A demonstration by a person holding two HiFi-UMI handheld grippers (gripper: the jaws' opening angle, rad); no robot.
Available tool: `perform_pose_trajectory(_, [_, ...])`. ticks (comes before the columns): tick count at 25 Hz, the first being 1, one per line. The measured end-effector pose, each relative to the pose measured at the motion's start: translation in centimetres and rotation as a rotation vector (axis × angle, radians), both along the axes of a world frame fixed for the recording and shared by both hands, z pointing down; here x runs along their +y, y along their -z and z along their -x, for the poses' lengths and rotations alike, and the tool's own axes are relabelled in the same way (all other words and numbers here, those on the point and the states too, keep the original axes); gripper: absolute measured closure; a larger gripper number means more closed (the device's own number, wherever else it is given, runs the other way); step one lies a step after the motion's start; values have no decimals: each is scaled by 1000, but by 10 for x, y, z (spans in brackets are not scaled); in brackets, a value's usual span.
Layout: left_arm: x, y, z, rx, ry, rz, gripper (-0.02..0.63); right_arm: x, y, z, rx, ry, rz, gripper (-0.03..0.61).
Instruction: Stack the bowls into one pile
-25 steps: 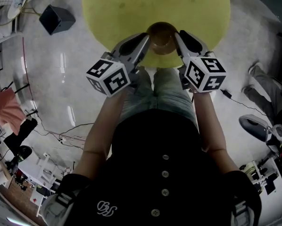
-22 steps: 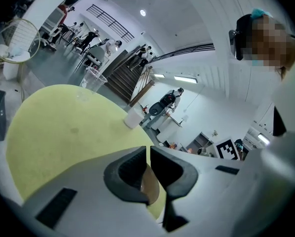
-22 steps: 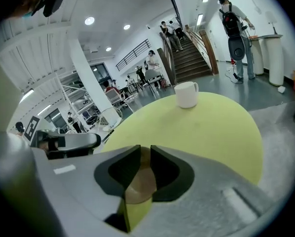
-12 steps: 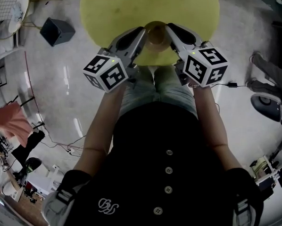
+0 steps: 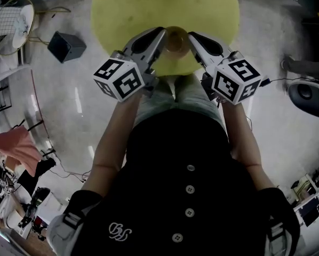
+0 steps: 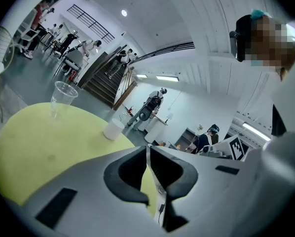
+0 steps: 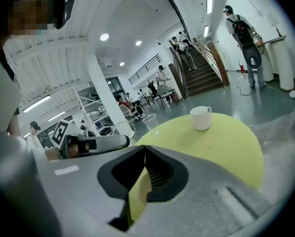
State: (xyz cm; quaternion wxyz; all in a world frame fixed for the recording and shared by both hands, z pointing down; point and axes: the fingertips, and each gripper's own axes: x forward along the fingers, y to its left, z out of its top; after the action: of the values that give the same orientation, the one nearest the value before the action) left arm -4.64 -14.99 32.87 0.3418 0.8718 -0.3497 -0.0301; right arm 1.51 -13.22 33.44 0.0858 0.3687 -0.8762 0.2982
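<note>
bowl (image 5: 175, 38), brownish and round, sits on the yellow table (image 5: 127, 9) at its near edge, right in front of the person. the left gripper (image 5: 158, 36) and the right gripper (image 5: 194, 38) flank it, one tip at each side. from the head view i cannot tell whether the tips touch its rim or stop just beside it. only one bowl shows, and whether others are nested in it is not clear.

in the left gripper view the left gripper (image 6: 147, 149) has its jaws pressed together at the tips with nothing between them; only a sliver of table (image 6: 39, 142) shows through the gap behind the pads. the right gripper (image 7: 145, 149) is the same in its own view, jaws closed tip to tip and empty, with yellow table (image 7: 226, 142) behind.

a clear cup (image 6: 63, 94) stands near the far edge of the table, and a white mug (image 7: 202, 117) stands on the table too, well apart from the bowl's edge.

compared with a second ago, the two grippers remain on either side of the bowl, but their tips have drawn a little closer together, so less of the bowl shows between them. the bowl also looks paler than it did. the head view has shifted: the table sits higher and narrower in it, and the black box (image 5: 67, 46) on the floor lies lower at the left.
</note>
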Motion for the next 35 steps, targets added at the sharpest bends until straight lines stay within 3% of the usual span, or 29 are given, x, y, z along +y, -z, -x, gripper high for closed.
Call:
perform_pose_trajectory(7, [7,17,-4,58,-40,-4,581,-6,27,8,-35,14,-49,574])
perform_pose_trajectory(18, [11,38,-10,104,-105,-41,581,-1,57,24,-72,152,-87,574])
perform_pose_trajectory(21, [22,41,-13,83,-135,-43,581,7,61,20,-121,165,-82,574])
perform_pose_trajectory(26, [43,47,-26,50,-176,-83,581,26,66,4,-86,197,-96,574])
perform_pose_trajectory(35, [40,41,-30,36,-145,-102,581,29,57,-4,-35,275,-114,575])
